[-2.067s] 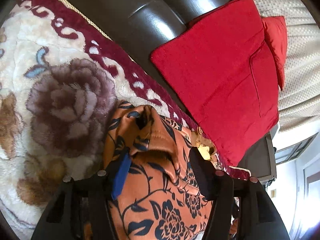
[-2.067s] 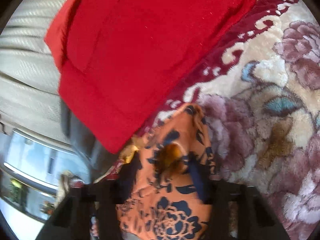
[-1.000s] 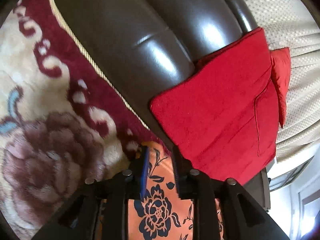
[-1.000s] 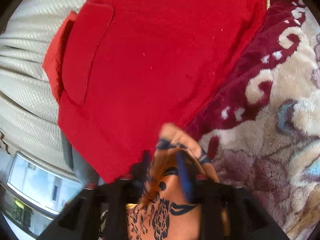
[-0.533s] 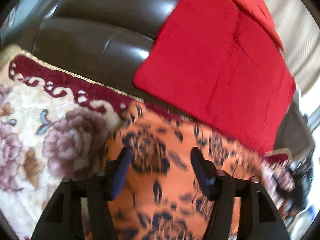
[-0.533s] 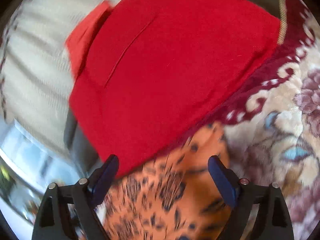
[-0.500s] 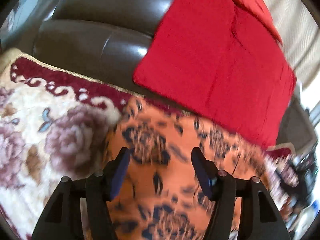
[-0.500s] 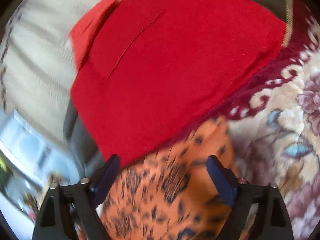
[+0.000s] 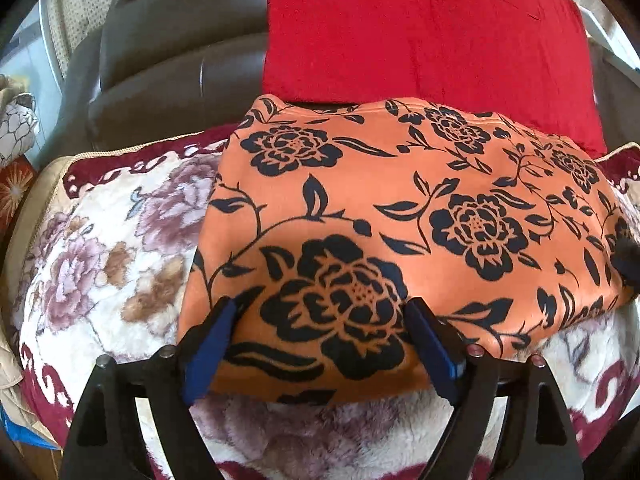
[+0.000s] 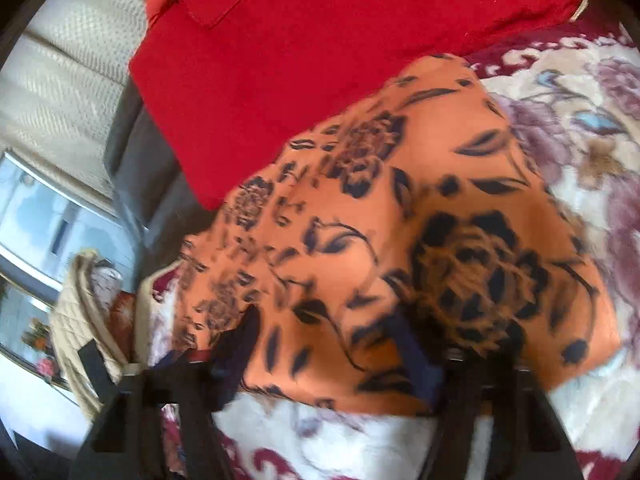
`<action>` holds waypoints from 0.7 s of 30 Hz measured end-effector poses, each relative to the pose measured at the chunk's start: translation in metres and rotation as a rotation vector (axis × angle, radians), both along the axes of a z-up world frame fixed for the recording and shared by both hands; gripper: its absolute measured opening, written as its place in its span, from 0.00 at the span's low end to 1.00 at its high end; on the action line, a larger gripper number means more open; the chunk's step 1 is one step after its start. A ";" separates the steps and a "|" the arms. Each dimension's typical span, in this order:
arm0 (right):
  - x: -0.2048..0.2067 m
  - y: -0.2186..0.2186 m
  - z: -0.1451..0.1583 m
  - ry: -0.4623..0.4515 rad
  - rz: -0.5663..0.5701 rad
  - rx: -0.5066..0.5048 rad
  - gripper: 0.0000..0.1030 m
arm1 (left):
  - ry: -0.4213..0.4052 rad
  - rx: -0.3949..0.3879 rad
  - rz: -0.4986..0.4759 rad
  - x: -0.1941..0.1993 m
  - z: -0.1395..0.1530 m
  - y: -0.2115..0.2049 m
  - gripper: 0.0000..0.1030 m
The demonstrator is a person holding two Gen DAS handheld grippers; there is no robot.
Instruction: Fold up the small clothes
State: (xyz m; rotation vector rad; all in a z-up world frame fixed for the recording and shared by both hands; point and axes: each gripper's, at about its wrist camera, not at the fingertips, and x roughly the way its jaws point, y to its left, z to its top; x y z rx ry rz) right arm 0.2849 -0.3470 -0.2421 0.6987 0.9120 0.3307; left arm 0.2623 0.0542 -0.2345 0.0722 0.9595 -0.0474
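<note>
**Inspector:** State the surface.

**Assistant:** A plush floral blanket [image 9: 100, 248], cream with mauve roses and a maroon scrolled border, spread over a dark brown leather sofa [image 9: 168, 52]. A red cushion [image 9: 420, 28] leans on the backrest.

**Inspector:** And the garment?

**Assistant:** The orange cloth with navy flowers [image 9: 400, 208] lies folded flat on the blanket, its far edge touching the foot of the red cushion (no wrinkles of note in the left view).

**Inspector:** Grippers?

**Assistant:** The left gripper [image 9: 320, 344] has just been opening; its blue pads stand wide apart over the cloth's near edge, pressing on nothing. The right gripper [image 10: 332, 356] has just been closing; its jaws stand partly apart over the near edge of the cloth [image 10: 400, 240], with fabric showing between them. That view is blurred, so contact cannot be told.

**Inspector:** The room?

**Assistant:** Cream textured curtains [image 10: 68, 80] behind the sofa, and a bright window [image 10: 48, 216] beside them. Beyond the blanket's end sits a quilted beige item [image 10: 76, 320].
</note>
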 end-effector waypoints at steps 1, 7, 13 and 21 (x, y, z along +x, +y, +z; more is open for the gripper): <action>-0.006 0.002 -0.001 0.000 0.010 -0.050 0.43 | 0.005 -0.020 0.006 -0.001 -0.001 0.003 0.84; -0.023 -0.015 -0.024 0.029 0.003 0.004 0.16 | 0.015 -0.101 0.028 -0.016 -0.006 0.018 0.87; -0.032 -0.028 -0.021 0.041 0.000 0.090 0.19 | -0.089 -0.252 0.074 -0.025 0.020 0.032 0.87; -0.041 -0.015 0.017 -0.122 0.002 0.075 0.23 | -0.124 -0.216 0.084 -0.014 0.030 0.014 0.87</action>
